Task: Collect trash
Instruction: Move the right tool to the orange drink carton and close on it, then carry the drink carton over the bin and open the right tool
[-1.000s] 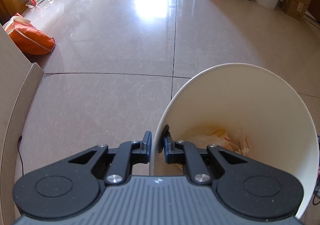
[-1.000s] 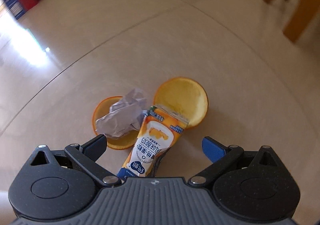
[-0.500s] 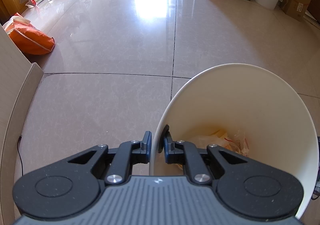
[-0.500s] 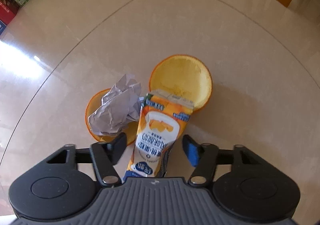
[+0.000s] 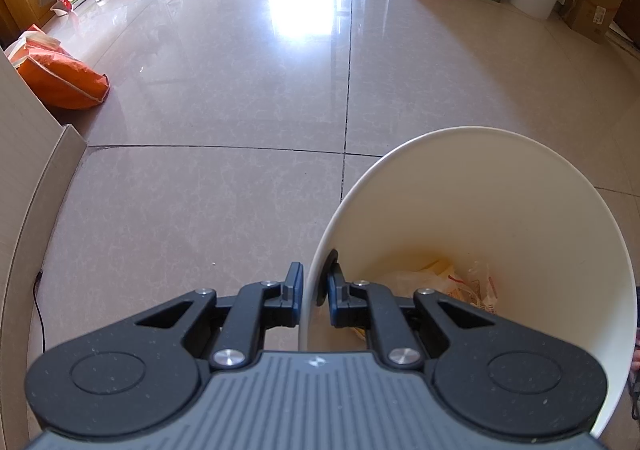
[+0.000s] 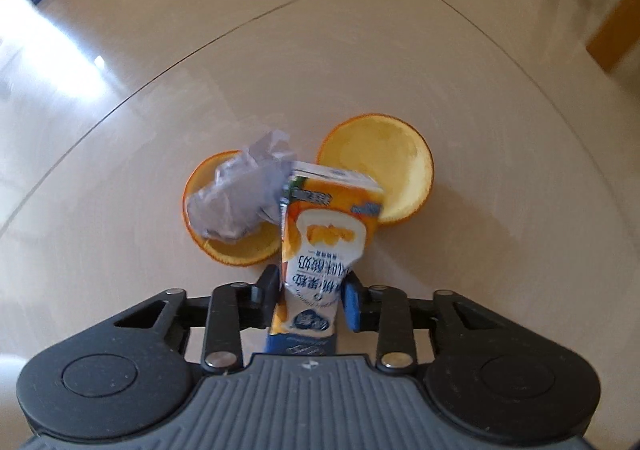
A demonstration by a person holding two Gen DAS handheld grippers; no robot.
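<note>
Clamped on the near rim of the white bin (image 5: 520, 210) by the left gripper (image 5: 312, 286), one pad outside the wall and one inside, a few wrappers lying at the bottom. On the tiled floor (image 6: 360, 50), from left: a crumpled grey paper ball (image 6: 240, 198) in one orange peel half (image 6: 236, 246), then the yogurt carton (image 6: 324, 234) with the right gripper (image 6: 310, 298) closing on its lower end and the pads already denting the sides, then a second peel half (image 6: 388, 166). Probably empty: light, soft-walled, a little slick, so best pinched low across the flat faces, near the stiffer folded base.
</note>
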